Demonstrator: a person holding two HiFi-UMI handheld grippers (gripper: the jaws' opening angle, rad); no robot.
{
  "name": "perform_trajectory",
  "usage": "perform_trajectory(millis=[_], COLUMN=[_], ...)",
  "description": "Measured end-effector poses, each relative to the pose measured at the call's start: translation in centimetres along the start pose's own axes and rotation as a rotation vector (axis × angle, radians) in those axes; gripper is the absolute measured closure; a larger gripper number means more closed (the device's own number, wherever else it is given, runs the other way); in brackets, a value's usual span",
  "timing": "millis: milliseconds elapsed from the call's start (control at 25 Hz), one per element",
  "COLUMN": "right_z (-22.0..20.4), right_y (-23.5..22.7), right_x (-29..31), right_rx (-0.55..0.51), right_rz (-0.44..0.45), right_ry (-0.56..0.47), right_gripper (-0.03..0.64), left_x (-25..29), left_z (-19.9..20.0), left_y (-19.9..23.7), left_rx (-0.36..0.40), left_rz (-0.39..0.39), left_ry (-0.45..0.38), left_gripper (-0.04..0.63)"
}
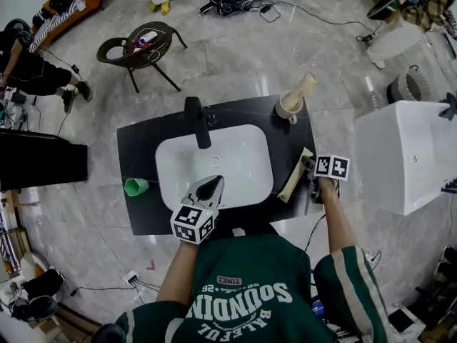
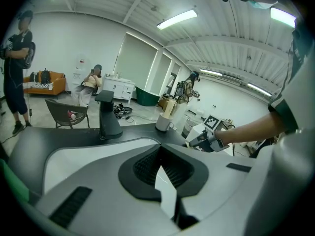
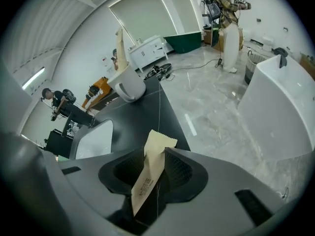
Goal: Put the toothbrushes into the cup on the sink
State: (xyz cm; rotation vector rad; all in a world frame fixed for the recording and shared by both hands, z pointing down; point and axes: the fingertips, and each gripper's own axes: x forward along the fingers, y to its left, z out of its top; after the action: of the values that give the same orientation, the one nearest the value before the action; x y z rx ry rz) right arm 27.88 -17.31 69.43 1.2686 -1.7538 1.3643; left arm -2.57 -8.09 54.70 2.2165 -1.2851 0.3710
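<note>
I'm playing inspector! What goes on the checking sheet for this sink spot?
Surface: black counter with a white sink and a black tap.
Job's things: the white cup at the back right holds one wrapped toothbrush. A second wrapped toothbrush lies flat on the counter's right side.
Clutter: green cup on the counter's left side.
Grippers: left gripper open and empty, over the sink's front. Right gripper open, with the second wrapped toothbrush between its jaws.
Cables: black cables on the floor behind the counter; power strip on the floor, front left.
Surroundings: chair, seated person, white cabinet.
</note>
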Motion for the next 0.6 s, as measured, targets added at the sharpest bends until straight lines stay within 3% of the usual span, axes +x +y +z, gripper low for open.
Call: perform_trajectory(millis=[600], right_z=[-0.3], right_y=[-0.4], right_x=[0.5], right_rx=[-0.013], right_rz=[-0.003], right_ry=[0.076], right_gripper=[0.523], left_x=[-2.0], left_z=[0.0], left_y=[0.5], left_rx=[-0.016], left_rz=[0.072], left_ry=[-0.033], left_gripper=[0.586])
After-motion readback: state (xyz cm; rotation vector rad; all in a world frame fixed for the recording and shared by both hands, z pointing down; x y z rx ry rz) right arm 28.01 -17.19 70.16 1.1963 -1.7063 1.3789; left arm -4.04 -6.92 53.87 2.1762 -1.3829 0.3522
